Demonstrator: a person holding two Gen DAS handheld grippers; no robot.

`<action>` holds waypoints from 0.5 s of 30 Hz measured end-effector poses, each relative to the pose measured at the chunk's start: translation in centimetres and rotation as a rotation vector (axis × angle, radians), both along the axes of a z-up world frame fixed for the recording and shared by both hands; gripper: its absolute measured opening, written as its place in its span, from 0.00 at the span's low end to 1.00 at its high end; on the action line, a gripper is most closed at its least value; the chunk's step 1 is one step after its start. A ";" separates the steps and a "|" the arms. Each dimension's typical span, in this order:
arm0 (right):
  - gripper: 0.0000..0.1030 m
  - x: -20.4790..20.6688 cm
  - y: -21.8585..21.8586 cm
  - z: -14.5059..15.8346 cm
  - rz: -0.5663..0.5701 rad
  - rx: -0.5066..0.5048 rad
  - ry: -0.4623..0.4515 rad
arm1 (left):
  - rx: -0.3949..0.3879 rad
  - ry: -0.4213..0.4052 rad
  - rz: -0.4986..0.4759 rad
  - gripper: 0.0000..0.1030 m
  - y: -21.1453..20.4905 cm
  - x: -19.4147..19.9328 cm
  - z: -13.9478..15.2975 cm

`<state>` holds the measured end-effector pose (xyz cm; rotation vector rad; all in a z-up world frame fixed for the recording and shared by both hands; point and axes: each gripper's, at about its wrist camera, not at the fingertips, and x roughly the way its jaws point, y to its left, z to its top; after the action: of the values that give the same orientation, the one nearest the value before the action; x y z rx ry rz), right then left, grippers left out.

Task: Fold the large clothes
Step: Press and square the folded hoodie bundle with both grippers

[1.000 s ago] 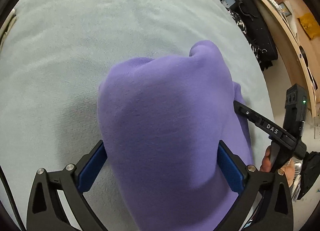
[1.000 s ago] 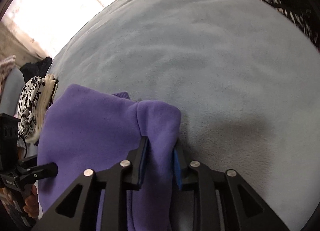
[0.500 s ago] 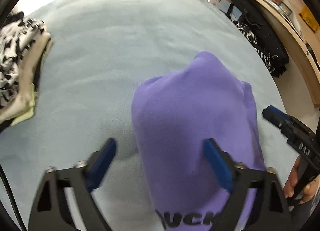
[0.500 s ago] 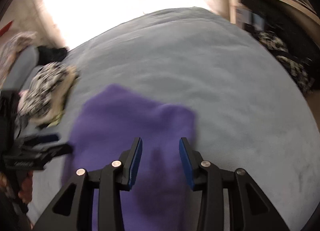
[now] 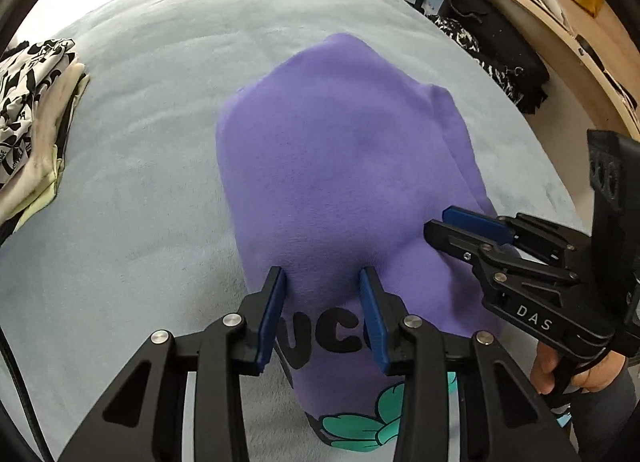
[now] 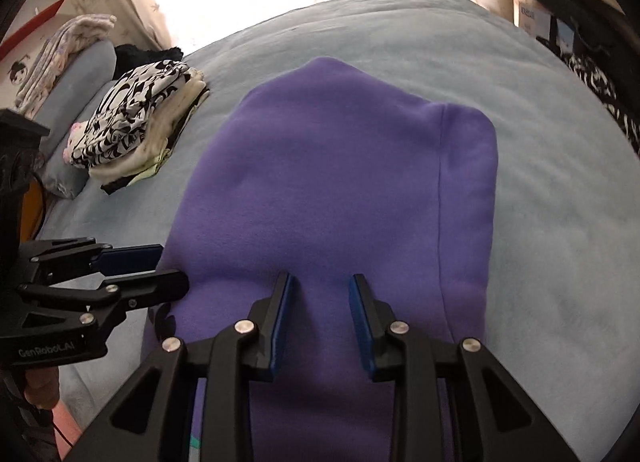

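Observation:
A folded purple sweatshirt [image 5: 340,165] lies on the pale blue bed cover [image 5: 140,189]; black letters and a green print show at its near end. It also shows in the right wrist view [image 6: 332,189]. My left gripper [image 5: 323,294] is open and empty, hovering over the near part of the sweatshirt. My right gripper [image 6: 319,302] is open and empty above the same garment. Each gripper shows in the other's view: the right gripper [image 5: 452,221] at the sweatshirt's right edge, the left gripper [image 6: 160,266] at its left edge.
A stack of folded clothes with a black-and-white print [image 6: 140,121] lies on the bed at the left, also in the left wrist view [image 5: 32,101]. A grey pillow [image 6: 76,93] lies beyond it. Dark clothes [image 5: 492,45] and wooden shelves [image 5: 560,21] stand at the right.
Both grippers let go of the purple sweatshirt and pulled back and up. The sweatshirt now lies flat and folded on the bed. The left jaws are narrower than half a second ago.

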<state>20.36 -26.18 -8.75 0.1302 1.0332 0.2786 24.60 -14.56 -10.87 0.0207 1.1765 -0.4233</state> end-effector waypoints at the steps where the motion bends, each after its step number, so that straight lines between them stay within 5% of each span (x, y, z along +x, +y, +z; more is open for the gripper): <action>1: 0.28 0.0 -0.1 -0.1 -0.006 0.004 0.003 | -0.002 -0.001 0.001 0.36 0.1 0.0 -0.1; 10: 0.33 -1.0 0.0 -0.2 -0.047 -0.015 0.006 | 0.003 -0.067 0.031 0.43 0.4 -1.0 -0.5; 15: 0.36 -2.6 -0.6 1.2 -0.078 0.008 0.022 | 0.023 -0.096 0.105 0.74 1.3 -2.3 0.3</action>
<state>17.75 -26.79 -7.57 0.1804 1.0469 0.2108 22.35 -13.30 -10.61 -0.0011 1.0825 -0.3125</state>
